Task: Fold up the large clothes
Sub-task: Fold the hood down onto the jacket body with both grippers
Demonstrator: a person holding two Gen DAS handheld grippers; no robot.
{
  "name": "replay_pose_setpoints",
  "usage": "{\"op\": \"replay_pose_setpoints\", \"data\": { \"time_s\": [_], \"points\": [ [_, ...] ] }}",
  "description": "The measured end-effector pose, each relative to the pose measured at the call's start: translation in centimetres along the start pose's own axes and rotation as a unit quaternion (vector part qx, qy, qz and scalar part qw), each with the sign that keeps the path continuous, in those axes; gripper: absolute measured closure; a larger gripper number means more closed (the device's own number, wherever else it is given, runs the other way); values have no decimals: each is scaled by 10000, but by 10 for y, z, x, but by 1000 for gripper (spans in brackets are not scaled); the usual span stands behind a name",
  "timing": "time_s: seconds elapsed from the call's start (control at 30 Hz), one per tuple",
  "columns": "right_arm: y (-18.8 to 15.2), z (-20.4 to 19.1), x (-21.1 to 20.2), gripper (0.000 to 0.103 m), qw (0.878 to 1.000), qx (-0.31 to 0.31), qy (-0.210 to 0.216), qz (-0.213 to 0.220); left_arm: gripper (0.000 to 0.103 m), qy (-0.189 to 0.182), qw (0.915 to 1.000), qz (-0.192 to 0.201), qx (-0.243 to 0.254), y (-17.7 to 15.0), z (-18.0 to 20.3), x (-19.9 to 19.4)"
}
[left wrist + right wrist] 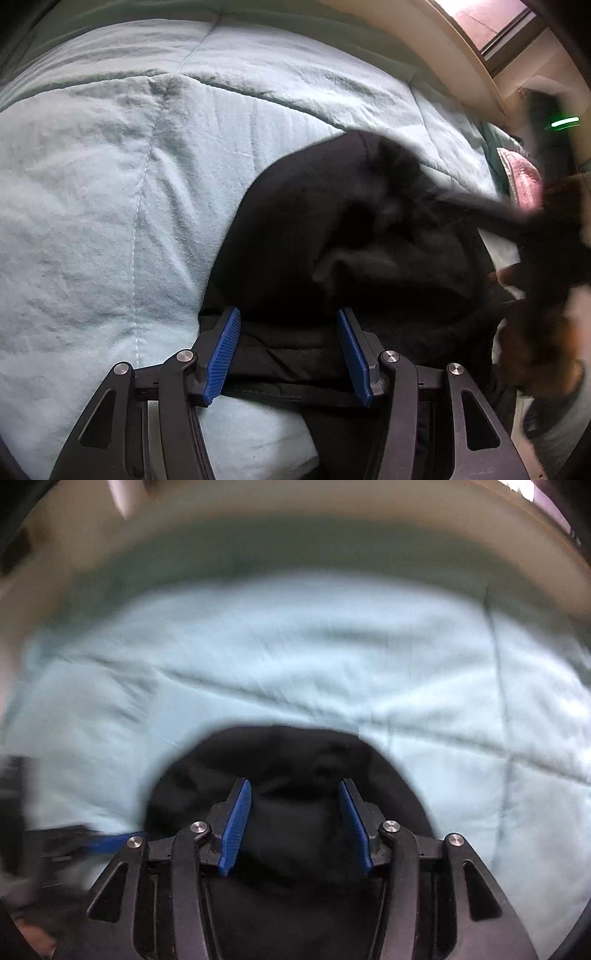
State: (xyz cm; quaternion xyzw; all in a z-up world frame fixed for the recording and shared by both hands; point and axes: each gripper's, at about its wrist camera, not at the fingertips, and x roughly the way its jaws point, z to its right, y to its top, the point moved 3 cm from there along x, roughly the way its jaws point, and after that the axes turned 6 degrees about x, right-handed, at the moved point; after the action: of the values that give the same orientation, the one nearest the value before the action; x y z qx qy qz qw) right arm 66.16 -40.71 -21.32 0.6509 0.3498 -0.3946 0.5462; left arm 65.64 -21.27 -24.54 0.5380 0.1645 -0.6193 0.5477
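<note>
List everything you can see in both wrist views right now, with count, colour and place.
black garment: one, black, bunched on the quilt, lying between and ahead of both grippers' fingers.
quilt: one, pale blue-green, stitched, covering the bed under the garment.
pink cloth: one, pink, at the quilt's far right edge; only partly seen.
bed frame: one, cream, curving along the far edge.
window: one, dark-framed, top right corner.
green light: one, on a dark blurred shape at the right.
left gripper: one, black with blue pads, open over the garment's edge.
right gripper: one, black with blue pads, open over the garment; view blurred.
</note>
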Motion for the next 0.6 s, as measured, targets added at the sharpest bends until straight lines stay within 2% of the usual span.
{"op": "replay_pose_setpoints", "data": {
  "time_s": [0.03,0.07,0.1,0.17,0.23,0.3,0.33,0.43,0.5,0.57,0.6],
  "points": [
    [-5,1,16,50,9999,29,-48,-123,48,-8,10000,-2,-8,1,-1,2],
    [-11,3,23,50,10000,70,-28,-61,48,-3,10000,-5,0,-4,-5,-2],
    [-13,4,22,50,9999,89,25,46,48,22,10000,-12,23,-5,-5,-2],
    [-11,7,15,50,9998,166,112,-45,47,85,9999,-55,72,-5,-4,-4],
    [-12,15,-4,50,9992,212,323,-98,47,105,9999,-81,94,0,1,-13],
    [-18,24,-38,50,9977,227,639,13,47,-32,9998,81,151,8,11,-31],
    [-24,30,-53,50,9976,223,652,99,47,-127,9995,194,218,10,16,-43],
    [-55,51,-92,50,9978,233,568,250,46,-183,9983,365,423,12,27,-65],
    [-84,66,-99,50,9988,279,395,72,44,-169,9985,291,430,9,27,-63],
    [-100,82,-87,50,9994,189,134,-246,43,-89,9995,19,307,4,21,-43],
    [-111,85,-74,50,9989,179,34,-427,43,13,9993,-293,218,-1,15,-25]
  ]
}}
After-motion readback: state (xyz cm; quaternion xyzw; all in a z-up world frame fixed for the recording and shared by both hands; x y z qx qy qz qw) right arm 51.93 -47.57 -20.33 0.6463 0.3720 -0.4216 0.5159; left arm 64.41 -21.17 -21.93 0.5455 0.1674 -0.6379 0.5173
